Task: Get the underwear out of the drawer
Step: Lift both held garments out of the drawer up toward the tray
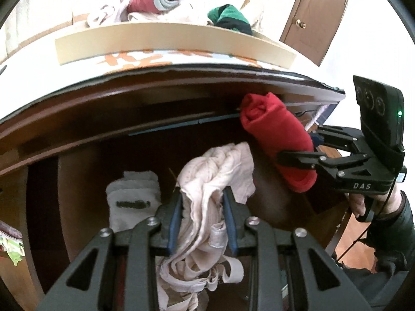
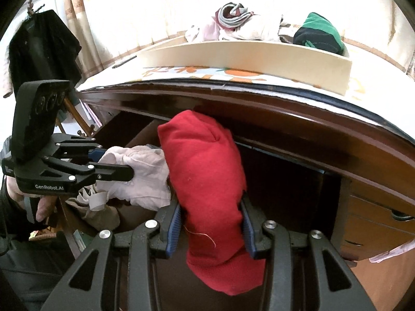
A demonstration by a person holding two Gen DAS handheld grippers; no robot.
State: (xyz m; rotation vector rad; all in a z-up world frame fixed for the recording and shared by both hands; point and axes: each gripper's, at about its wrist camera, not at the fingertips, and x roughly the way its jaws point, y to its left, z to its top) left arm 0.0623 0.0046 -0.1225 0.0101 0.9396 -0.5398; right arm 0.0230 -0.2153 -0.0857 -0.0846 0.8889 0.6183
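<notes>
**Desk:** Two grippers, two garments — what is each one holding?

**Photographer:** Both are clenched on cloth. The left gripper (image 1: 202, 220) pinches a crumpled pale pink cotton undergarment (image 1: 220, 171) between its blue pads, with elastic straps trailing down below the jaws. The right gripper (image 2: 210, 225) clamps a rolled red knit garment (image 2: 205, 171) near its lower third.

**Desk:** Where do the pieces sit relative to the drawer?

**Photographer:** Both hang in the air over the open dark-brown wooden drawer (image 1: 77, 171), just under the front edge of the table (image 2: 324, 119). Neither touches the drawer floor, as far as I can see.

**Desk:** Which way do they point?

**Photographer:** The red roll's long axis runs along the gripper's fingers, its rounded end aimed up and away toward the table edge and its other end drooping back below the jaws. The pink piece is bunched, so it has no clean axis; its bulk rises ahead of the pads.

**Desk:** How far along is the job?

**Photographer:** Well advanced, I'd judge. A shallow beige cardboard tray (image 2: 246, 51) on the table already carries several pieces, including a green-and-black bundle (image 2: 319, 33). A folded white cloth item (image 1: 132, 199) remains in the drawer, so at least that and setting down these two looks left.
</notes>
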